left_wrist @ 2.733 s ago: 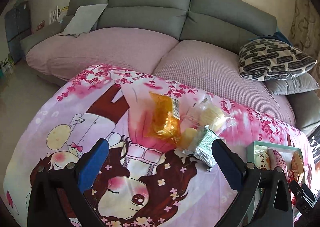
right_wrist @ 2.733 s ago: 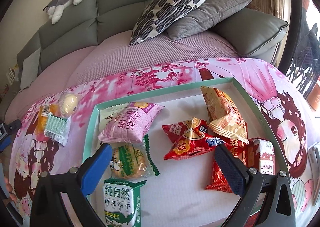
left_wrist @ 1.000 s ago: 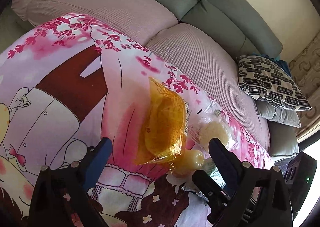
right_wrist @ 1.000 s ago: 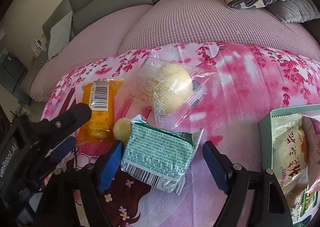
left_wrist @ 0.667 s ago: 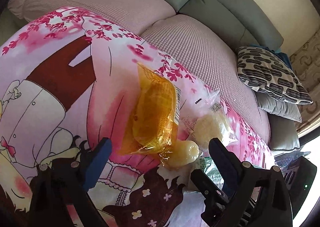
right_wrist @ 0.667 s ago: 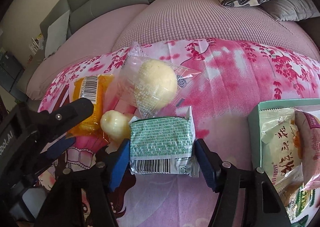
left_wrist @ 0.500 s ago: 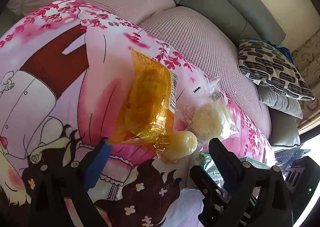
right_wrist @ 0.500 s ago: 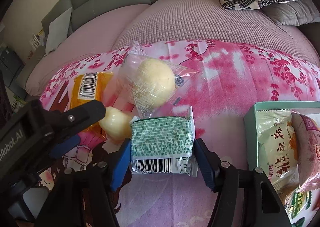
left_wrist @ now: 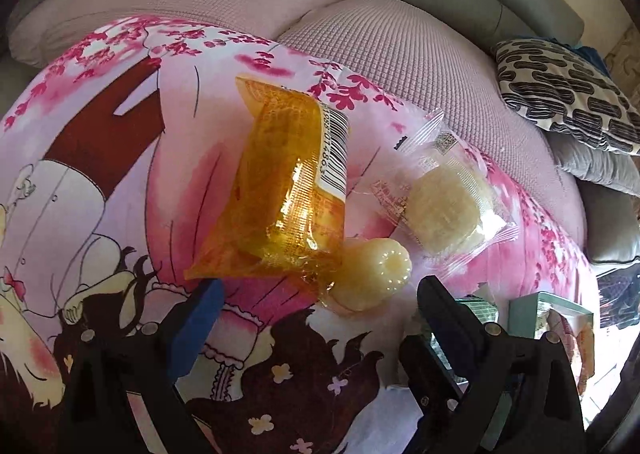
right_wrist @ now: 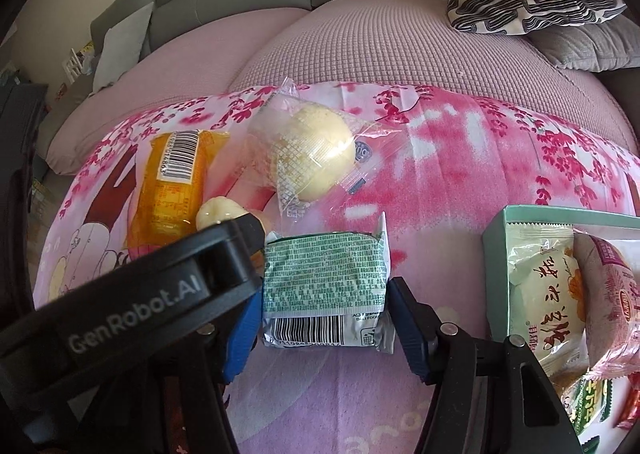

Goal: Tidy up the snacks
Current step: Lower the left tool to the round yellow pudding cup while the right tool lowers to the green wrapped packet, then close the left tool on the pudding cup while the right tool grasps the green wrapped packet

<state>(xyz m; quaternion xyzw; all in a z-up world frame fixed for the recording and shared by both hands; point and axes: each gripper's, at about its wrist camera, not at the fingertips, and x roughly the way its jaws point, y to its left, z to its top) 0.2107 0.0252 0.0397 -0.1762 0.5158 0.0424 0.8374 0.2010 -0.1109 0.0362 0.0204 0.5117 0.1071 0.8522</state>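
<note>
The right tongs [right_wrist: 322, 318] clamp the green packet [right_wrist: 325, 280] from both sides on the pink cartoon cloth [right_wrist: 460, 182]. The left tongs [left_wrist: 316, 306] stand wide, holding nothing, just short of the orange packet [left_wrist: 286, 198] and a pale jelly cup [left_wrist: 374, 274]. Beyond lies a clear-wrapped bun [right_wrist: 310, 150]; the teal tray [right_wrist: 494, 254] of snacks sits right, the sofa [right_wrist: 360, 34] behind

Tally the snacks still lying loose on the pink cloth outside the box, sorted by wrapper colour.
Orange wrapper: 1
Clear wrapper, round pale cake: 1
Green wrapper, between the right tool fingers: 1
Small pale yellow piece, wrapper unclear: 1
Total: 4
</note>
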